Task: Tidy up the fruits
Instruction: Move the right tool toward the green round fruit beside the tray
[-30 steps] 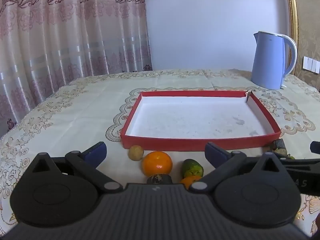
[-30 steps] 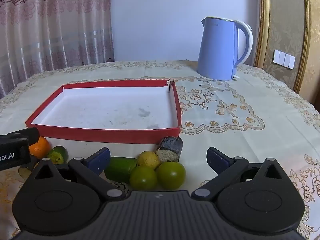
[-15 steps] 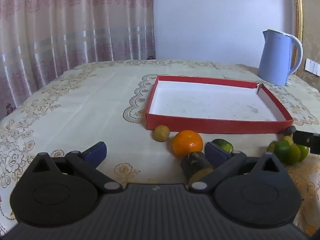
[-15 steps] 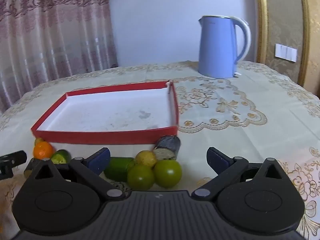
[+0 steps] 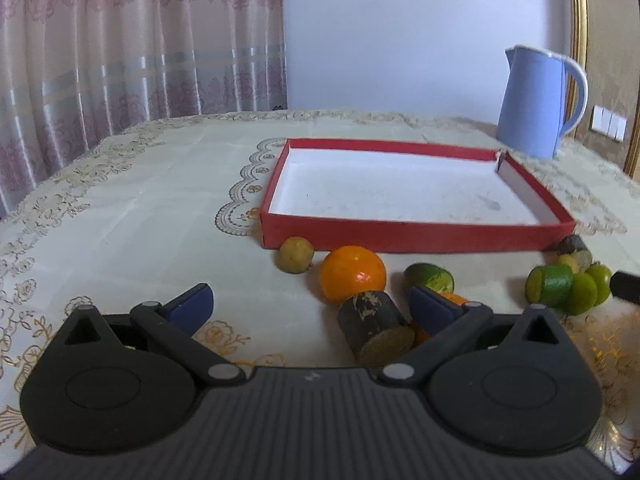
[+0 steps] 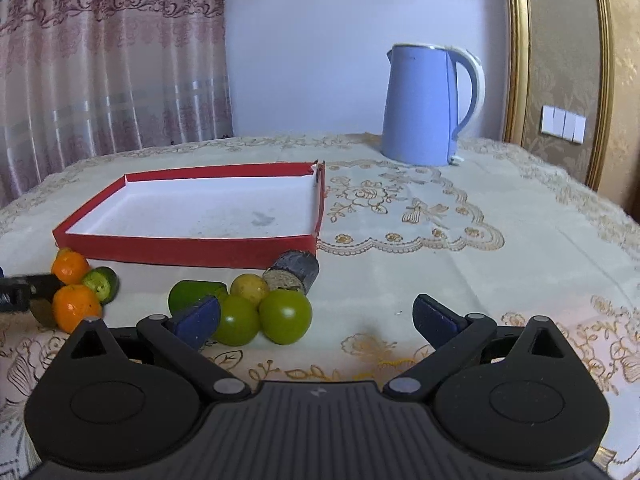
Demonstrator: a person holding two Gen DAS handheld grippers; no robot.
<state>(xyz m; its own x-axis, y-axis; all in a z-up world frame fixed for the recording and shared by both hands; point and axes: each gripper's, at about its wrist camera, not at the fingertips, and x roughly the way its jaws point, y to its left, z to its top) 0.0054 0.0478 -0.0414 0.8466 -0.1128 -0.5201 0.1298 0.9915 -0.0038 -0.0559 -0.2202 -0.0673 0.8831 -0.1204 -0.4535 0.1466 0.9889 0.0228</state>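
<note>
I have both tools spread wide and holding nothing: the left tool point(image 5: 310, 304) hangs low over the cloth-covered surface point(image 5: 120, 216), and the right tool point(image 6: 316, 316) sits just behind the green cluster.

Every fruit lies on the surface in front of the shallow red cardboard tray with the white floor point(image 5: 416, 236), which holds nothing. Near the left tool I see a small round tan fruit point(image 5: 296, 255) just beside the tray's front wall, a round orange mandarin point(image 5: 353, 274), a small dark green citrus point(image 5: 429, 276), and a short dark-skinned cut cylinder with a pale fibrous face point(image 5: 374, 332). That cylinder lies on its side, its long axis running from the mandarin towards my camera, cut face pointing at me and a little right.

In the right view, two round green fruits point(image 6: 286, 316) touch a small yellow one point(image 6: 249, 288), a stubby green cut piece point(image 6: 196, 294) and a second dark cylinder point(image 6: 294, 272) resting against the tray's front corner, its cut face towards me.

I judge the round fruits light, firm and prone to rolling, so I would close across their widest part. The cylinders look stiff and rough; gripping across the barrel, not the ends, seems safest. The blue electric kettle point(image 6: 430, 108) stands well apart.
</note>
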